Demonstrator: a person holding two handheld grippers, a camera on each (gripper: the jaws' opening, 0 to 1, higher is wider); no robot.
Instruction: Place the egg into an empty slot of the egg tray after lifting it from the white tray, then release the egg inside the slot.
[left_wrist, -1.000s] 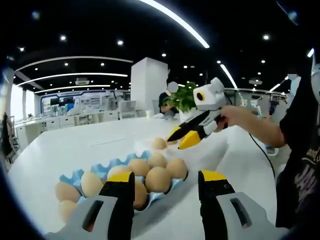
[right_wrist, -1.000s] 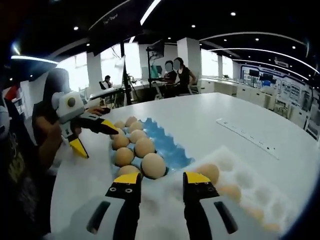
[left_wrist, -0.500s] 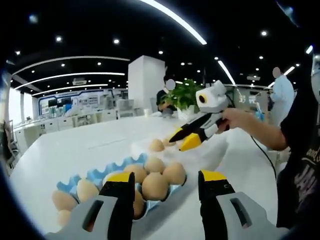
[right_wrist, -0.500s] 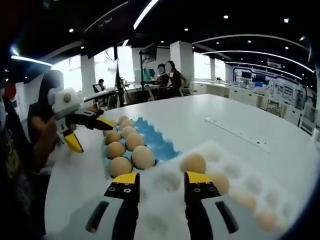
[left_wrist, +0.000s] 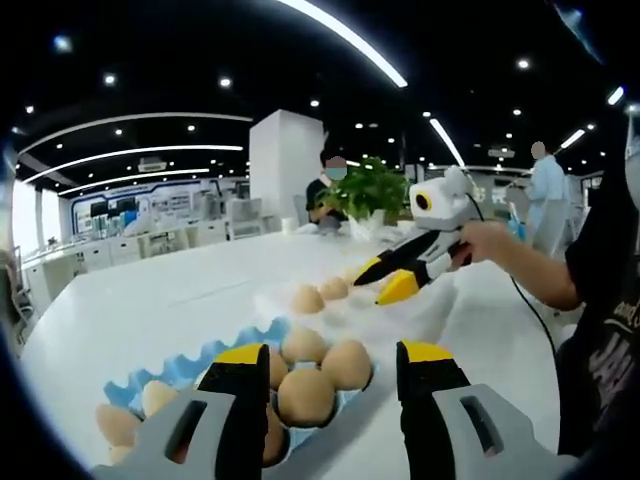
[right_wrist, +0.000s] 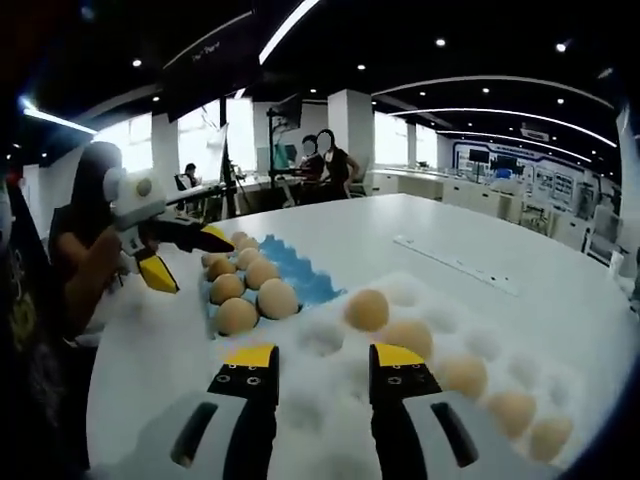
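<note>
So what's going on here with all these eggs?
A person holds a yellow-tipped gripper in each hand over a white table. The right gripper hangs open and empty above the white tray, facing its nearest egg. The left gripper, also open and empty, hovers by the blue egg tray, which holds several eggs already. No egg has been lifted yet.

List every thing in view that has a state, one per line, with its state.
Left gripper: open, empty, above the blue tray's near end.
Right gripper: open, empty, over the white tray.
Blue tray: partly filled, far slots empty.
White tray: partly filled, several eggs, many bare slots.
Nearest egg: seated in the white tray, not gripped.
</note>
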